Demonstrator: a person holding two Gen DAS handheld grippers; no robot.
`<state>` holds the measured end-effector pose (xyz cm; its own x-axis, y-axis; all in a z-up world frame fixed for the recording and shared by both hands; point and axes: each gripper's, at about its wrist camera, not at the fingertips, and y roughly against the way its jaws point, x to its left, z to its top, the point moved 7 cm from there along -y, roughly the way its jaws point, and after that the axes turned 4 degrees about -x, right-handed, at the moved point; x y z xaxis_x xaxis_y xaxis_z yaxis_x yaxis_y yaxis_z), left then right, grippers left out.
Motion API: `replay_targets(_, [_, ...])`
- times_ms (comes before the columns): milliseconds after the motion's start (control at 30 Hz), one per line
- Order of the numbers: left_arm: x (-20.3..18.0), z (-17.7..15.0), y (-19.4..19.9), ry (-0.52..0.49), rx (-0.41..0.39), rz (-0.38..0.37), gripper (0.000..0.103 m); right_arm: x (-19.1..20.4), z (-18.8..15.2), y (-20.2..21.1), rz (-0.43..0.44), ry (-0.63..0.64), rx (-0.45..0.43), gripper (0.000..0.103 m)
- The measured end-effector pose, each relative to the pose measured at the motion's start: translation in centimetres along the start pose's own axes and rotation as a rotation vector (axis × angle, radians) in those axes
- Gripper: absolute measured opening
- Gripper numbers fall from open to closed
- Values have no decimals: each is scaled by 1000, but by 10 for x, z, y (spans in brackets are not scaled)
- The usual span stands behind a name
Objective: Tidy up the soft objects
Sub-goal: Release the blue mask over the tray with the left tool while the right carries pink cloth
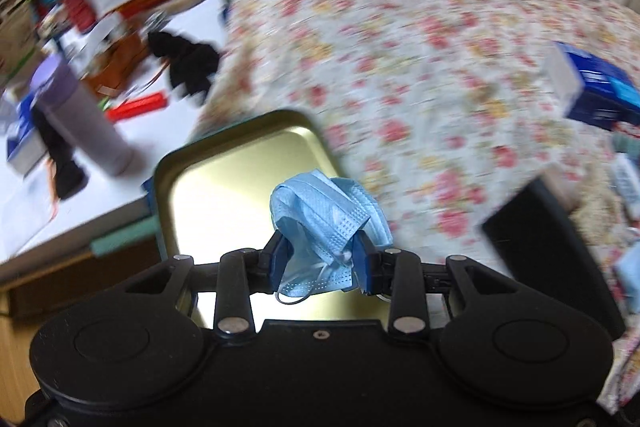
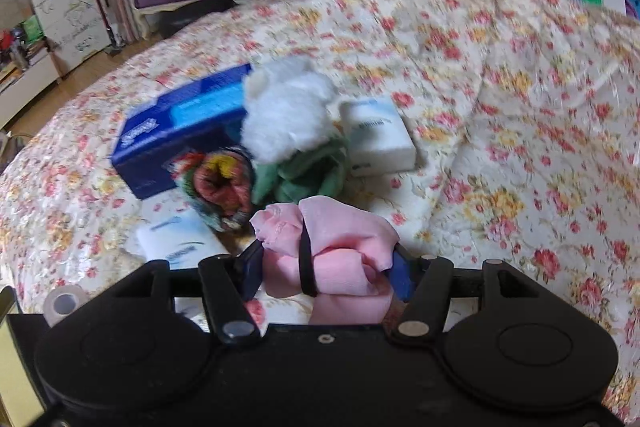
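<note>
My left gripper (image 1: 322, 259) is shut on a crumpled light blue face mask (image 1: 328, 215) and holds it above a shiny gold tin tray (image 1: 224, 167) at the bed's edge. My right gripper (image 2: 326, 267) is shut on a pink cloth bundle (image 2: 336, 255) tied with a black band, above the floral bedspread (image 2: 500, 131). Ahead of it lie a white fluffy toy (image 2: 284, 115), a green cloth (image 2: 308, 171) and a rolled multicoloured sock (image 2: 220, 187).
A dark blue box (image 2: 176, 131) and white tissue packs (image 2: 380, 135) lie on the bed. In the left wrist view a white table (image 1: 80, 195) holds a grey flask (image 1: 88, 123), a black cloth (image 1: 188, 63) and clutter. A tape roll (image 2: 64, 301) sits near the bed's edge.
</note>
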<state>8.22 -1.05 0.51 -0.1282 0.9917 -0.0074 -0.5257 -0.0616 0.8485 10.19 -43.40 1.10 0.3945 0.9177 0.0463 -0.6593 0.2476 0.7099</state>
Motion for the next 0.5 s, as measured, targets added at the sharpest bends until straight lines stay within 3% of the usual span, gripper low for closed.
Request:
replay_targets(267, [42,-8,-31,71,43,35,36,46,7,39,74,91,-50,60])
replay_targets(500, [63,-10,-42,89,19,54,36,133,-1,92,203,217,-50,60])
